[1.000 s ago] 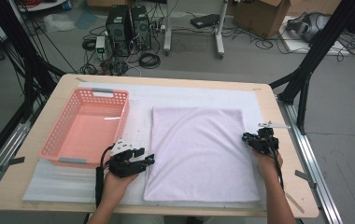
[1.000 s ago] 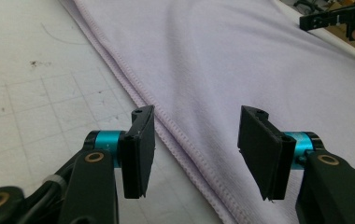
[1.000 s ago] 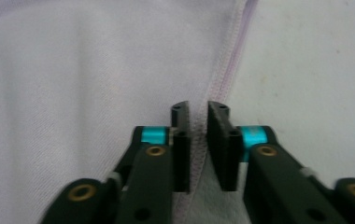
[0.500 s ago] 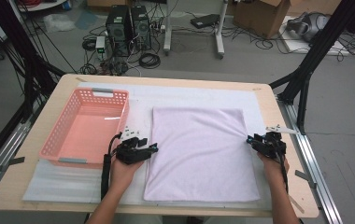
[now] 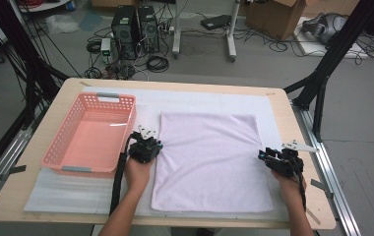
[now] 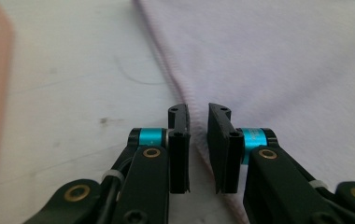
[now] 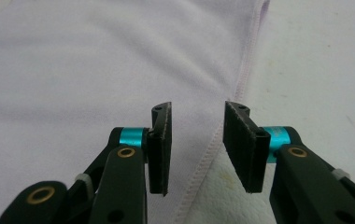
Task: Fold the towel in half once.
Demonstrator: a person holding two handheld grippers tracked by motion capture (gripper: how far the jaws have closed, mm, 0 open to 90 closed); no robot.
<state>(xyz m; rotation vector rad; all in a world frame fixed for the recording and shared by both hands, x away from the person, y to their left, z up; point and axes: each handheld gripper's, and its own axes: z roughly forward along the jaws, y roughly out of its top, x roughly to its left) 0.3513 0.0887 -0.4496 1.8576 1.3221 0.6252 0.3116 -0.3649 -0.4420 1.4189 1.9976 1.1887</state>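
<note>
While the left tool (image 6: 198,116), jaws just narrowed, straddled the towel (image 5: 214,157) hem at 9 o'clock, the right tool (image 7: 198,114) stood part-open over the 3 o'clock hem.

A pink plastic basket (image 5: 89,135) with latticed walls stands at the nine o'clock side of the wooden table (image 5: 42,128), resting on a white foam mat (image 5: 200,101) that covers most of the tabletop. Beyond the table's twelve o'clock edge, on the grey floor, stand two black computer towers (image 5: 136,24) amid loose coils of black cable (image 5: 158,63). White metal stand legs (image 5: 232,34) rise toward one o'clock of the towers. A cardboard box (image 5: 276,14) sits at the one o'clock corner, with a grey device (image 5: 323,27) on a white sheet just beside it. Black frame struts (image 5: 330,64) slant down at two o'clock.
</note>
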